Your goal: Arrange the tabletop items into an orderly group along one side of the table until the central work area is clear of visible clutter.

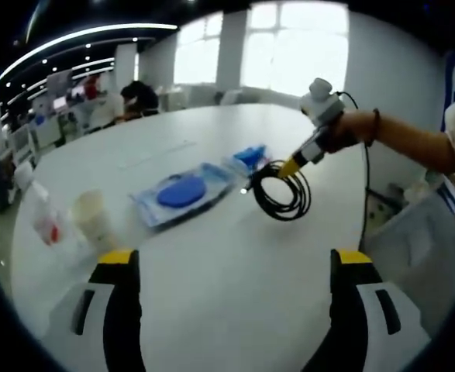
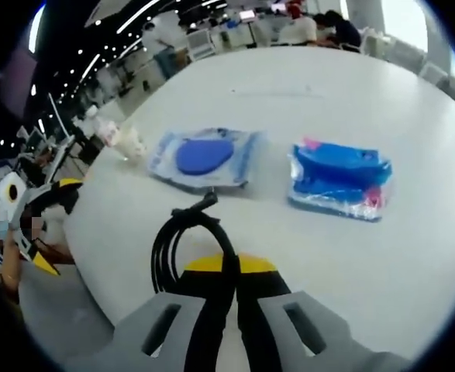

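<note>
The right gripper (image 2: pixel 229 271) is clamped on a coiled black cable (image 2: pixel 192 244), whose loop hangs just above the white tabletop (image 2: pixel 328 101). In the left gripper view, a hand (image 1: pixel 349 128) holds that gripper tilted down over the cable. The left gripper (image 1: pixel 233 263) hovers with its jaws wide apart over bare tabletop. Beyond the cable lie a clear packet with a blue disc (image 2: pixel 205 157) and a blue bagged item (image 2: pixel 342 177), apart from each other. Farther left stand a white cup (image 1: pixel 94 218) and a bottle (image 1: pixel 45 218).
</note>
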